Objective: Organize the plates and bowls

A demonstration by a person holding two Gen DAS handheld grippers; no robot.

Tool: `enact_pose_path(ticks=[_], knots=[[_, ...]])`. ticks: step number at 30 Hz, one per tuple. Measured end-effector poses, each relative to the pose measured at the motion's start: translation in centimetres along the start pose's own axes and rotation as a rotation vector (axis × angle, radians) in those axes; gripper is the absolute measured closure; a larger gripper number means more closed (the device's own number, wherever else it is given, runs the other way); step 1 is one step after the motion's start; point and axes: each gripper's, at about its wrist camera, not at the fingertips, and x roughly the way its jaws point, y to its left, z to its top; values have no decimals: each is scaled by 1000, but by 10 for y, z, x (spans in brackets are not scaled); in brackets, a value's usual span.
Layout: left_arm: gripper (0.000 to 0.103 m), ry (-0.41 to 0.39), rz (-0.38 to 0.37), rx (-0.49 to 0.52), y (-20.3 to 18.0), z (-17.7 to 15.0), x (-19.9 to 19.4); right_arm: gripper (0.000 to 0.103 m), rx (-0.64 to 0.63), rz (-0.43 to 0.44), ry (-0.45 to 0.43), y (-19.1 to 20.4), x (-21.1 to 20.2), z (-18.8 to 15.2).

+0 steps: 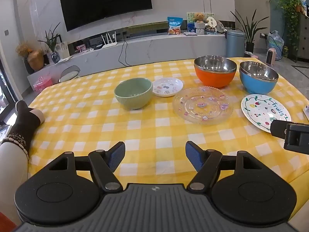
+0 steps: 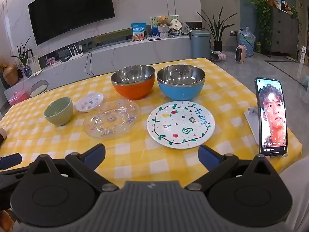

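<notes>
Yellow-checked cloth covers the table (image 2: 173, 166); all the dishes sit on it, spread loosely, none stacked. My left gripper (image 1: 155, 155) and right gripper (image 2: 151, 155) both hover at the near edge, jaws spread wide, nothing between them.

Risk, as I judge it: the glass plate (image 2: 111, 120) lies flat and thin, so a pad may slide off its rim. The phone (image 2: 272, 116) stands propped just beside the fruit plate (image 2: 180, 124); a wide right-hand sweep could topple it.

Count: three bowls — green bowl (image 2: 58, 111), orange bowl (image 2: 133, 82), blue bowl (image 2: 181, 83). Three plates — glass, fruit, small white plate (image 2: 89, 102).
</notes>
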Motion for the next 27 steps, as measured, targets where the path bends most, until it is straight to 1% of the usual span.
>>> enact_pose_path(ticks=[3, 10, 18, 27], knots=[[19, -1, -1, 2, -2, -2, -2, 3, -6, -3, 2, 1, 0, 0], [19, 23, -13, -6, 1, -3, 0, 3, -11, -2, 4, 0, -1, 0], [19, 27, -16, -4, 0, -2, 0, 3, -2, -4, 16, 0, 1, -1], [19, 33, -16, -4, -1, -1, -1, 3, -18, -2, 20, 3, 2, -1]])
